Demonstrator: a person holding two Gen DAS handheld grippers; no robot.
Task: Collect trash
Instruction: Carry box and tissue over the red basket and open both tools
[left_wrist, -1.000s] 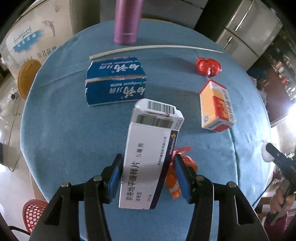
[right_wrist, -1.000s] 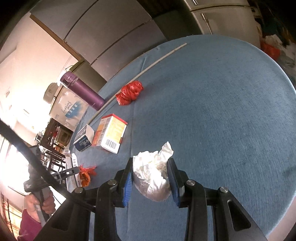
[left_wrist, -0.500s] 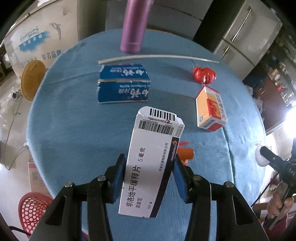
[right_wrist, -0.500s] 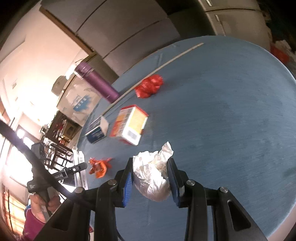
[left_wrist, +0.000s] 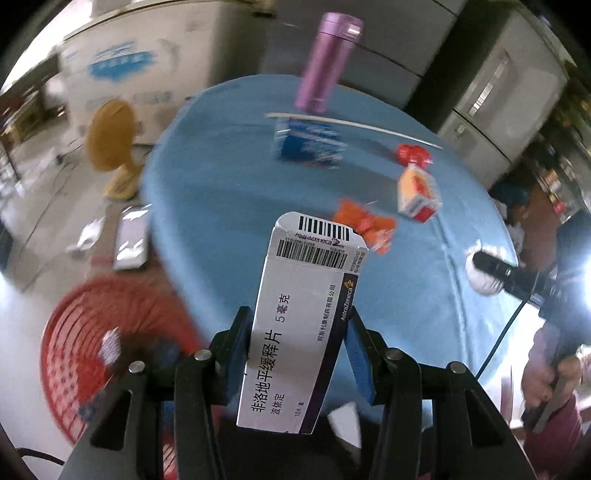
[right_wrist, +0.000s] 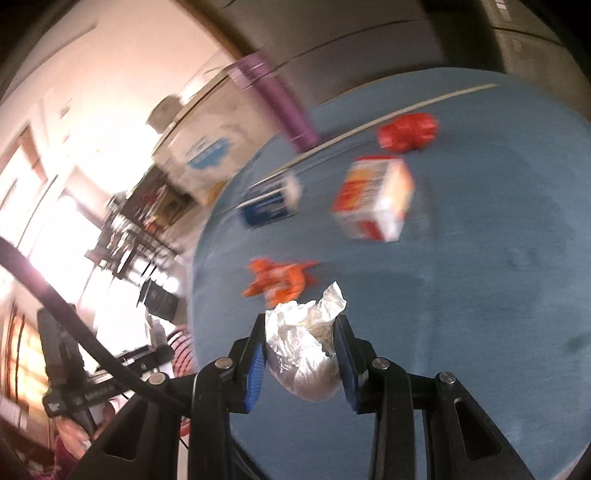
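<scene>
Lifted clear of the round blue-clothed table (left_wrist: 221, 192), the left gripper (left_wrist: 299, 354) clamps a light, crushable white cardboard medicine box (left_wrist: 301, 332) by its long sides near the red mesh basket (left_wrist: 85, 343), while the right gripper (right_wrist: 301, 360) squeezes a soft crumpled white paper wad (right_wrist: 306, 347).

**Blue round table, contents**

Table (left_wrist: 221, 192) has a blue cloth top. Purple flask (left_wrist: 328, 62) stands upright at the far edge. Thin white stick (left_wrist: 354, 123) lies just in front of it, blue carton (left_wrist: 308, 146) touching or just beside the stick. Red crumpled wrapper (left_wrist: 413, 153) sits near the stick's right end, orange-white box (left_wrist: 417, 194) just beside it. Orange wrapper (left_wrist: 365, 223) lies nearer the middle. Frames are motion-blurred.
</scene>
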